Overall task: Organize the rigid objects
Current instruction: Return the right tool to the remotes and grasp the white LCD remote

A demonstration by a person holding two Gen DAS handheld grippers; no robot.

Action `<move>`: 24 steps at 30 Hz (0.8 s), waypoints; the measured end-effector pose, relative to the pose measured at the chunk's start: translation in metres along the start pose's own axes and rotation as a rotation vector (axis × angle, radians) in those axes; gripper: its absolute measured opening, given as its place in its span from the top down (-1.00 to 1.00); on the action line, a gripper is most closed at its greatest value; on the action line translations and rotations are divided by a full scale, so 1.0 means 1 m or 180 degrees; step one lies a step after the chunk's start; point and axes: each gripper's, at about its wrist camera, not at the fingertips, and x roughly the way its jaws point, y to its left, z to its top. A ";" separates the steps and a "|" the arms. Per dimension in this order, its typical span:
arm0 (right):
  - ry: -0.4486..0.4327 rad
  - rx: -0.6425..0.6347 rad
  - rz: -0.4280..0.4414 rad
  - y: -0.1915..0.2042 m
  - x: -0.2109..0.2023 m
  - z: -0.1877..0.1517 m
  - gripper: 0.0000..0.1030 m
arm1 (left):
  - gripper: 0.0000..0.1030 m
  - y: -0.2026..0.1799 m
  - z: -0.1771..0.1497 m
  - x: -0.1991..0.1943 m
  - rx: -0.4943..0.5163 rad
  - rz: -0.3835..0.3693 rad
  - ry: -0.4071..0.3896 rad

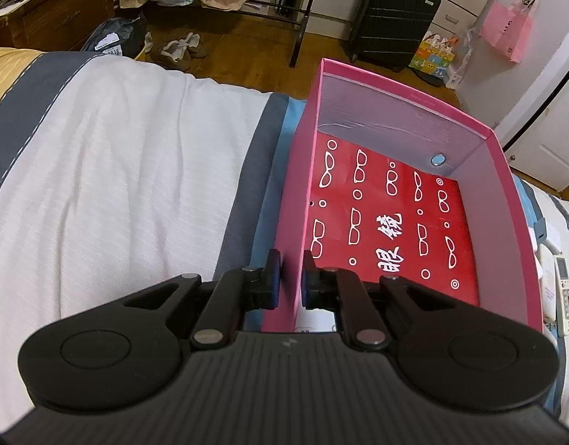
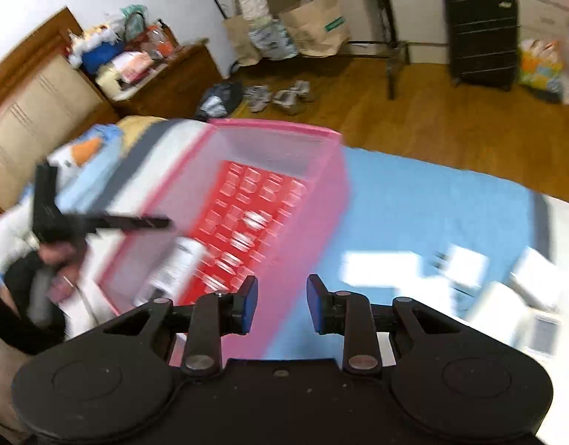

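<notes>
A pink box (image 1: 507, 200) with a red patterned floor stands on the bed. A small round blue object (image 1: 438, 160) lies in its far right corner. My left gripper (image 1: 291, 283) is shut on the box's left wall (image 1: 301, 200), one pad on each side. In the blurred right wrist view the same box (image 2: 321, 200) holds a white cylindrical object (image 2: 177, 263) near its front left. My right gripper (image 2: 282, 306) is open and empty above the box's near right wall. The left gripper (image 2: 99, 222) shows at the box's left edge.
The bed has a white quilt (image 1: 117, 170) and a blue sheet (image 2: 433, 207). A white remote (image 1: 564, 296) and other white items (image 2: 525, 296) lie right of the box. A black suitcase (image 1: 392, 18), paper bags and shoes stand on the wooden floor beyond.
</notes>
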 end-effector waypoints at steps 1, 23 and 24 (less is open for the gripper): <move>0.0010 0.0047 -0.0060 -0.010 0.000 -0.008 0.27 | 0.81 0.000 0.000 0.000 -0.0002 0.0003 0.0002; 0.0624 -0.1874 -0.1555 0.023 0.071 -0.107 -0.14 | 0.81 -0.004 0.000 -0.002 0.0005 0.0049 0.0000; 0.0589 -0.1910 -0.1590 0.024 0.073 -0.110 -0.15 | 0.81 -0.004 0.000 -0.002 -0.0004 0.0046 -0.0001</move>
